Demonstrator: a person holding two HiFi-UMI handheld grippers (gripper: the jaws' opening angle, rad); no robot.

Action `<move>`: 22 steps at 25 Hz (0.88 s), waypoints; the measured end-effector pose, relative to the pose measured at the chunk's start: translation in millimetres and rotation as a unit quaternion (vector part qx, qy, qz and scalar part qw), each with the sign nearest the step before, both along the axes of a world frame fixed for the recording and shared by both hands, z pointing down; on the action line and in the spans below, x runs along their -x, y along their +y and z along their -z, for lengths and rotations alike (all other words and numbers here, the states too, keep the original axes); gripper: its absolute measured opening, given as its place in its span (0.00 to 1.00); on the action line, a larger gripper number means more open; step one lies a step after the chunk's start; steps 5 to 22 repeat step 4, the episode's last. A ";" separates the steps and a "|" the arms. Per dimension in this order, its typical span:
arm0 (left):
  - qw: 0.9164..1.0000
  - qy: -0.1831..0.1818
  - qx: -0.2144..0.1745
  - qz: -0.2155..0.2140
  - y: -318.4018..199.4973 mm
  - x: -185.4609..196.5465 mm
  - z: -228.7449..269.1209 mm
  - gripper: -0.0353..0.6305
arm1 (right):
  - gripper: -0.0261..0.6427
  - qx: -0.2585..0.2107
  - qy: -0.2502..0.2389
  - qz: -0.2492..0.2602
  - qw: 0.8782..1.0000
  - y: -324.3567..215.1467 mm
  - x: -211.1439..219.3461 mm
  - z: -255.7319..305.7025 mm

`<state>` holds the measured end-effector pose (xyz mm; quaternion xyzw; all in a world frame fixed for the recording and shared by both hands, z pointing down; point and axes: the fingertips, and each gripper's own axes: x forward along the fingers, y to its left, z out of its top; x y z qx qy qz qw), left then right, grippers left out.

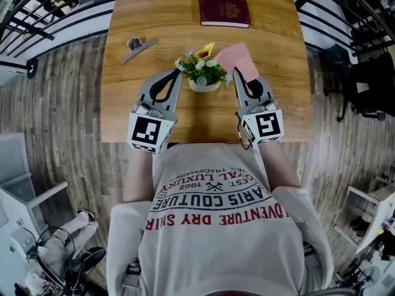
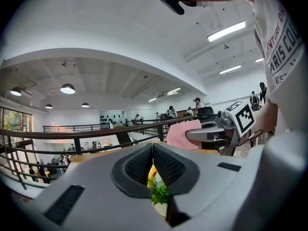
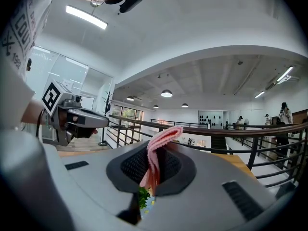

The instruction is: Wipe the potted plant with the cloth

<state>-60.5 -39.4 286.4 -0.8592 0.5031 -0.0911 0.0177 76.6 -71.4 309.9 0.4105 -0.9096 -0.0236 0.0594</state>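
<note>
Head view: the left tool [image 1: 176, 73], shut and empty, and the right tool [image 1: 238, 76], clamped on a pink cloth [image 1: 237, 58], flank the potted plant [image 1: 202, 74] on the wooden surface [image 1: 154, 17], seemingly so one steadies while the other wipes.

Left gripper view: the jaws meet, with the plant [image 2: 160, 192] just beyond and below them.

Right gripper view: the cloth [image 3: 161, 141] stands up between the jaws, with the plant [image 3: 143, 196] just beneath.

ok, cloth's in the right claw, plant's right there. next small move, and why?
Probably ease the right claw toward the potted plant so the pink cloth meets the leaves. The cloth is pinched in that claw but sits beside the foliage, seemingly not on it; the left claw is shut and empty on the other side.
</note>
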 end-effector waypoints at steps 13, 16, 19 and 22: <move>1.000 -0.003 0.001 -0.007 2.2 0.2 -0.3 0.08 | 0.09 -0.007 0.008 0.010 1.000 1.2 5.1 -0.2; 1.000 -0.003 0.001 -0.007 2.2 0.2 -0.3 0.08 | 0.09 -0.007 0.008 0.010 1.000 1.2 5.1 -0.2; 1.000 -0.003 0.001 -0.007 2.2 0.2 -0.3 0.08 | 0.09 -0.007 0.008 0.010 1.000 1.2 5.1 -0.2; 1.000 -0.003 0.001 -0.007 2.2 0.2 -0.3 0.08 | 0.09 -0.007 0.008 0.010 1.000 1.2 5.1 -0.2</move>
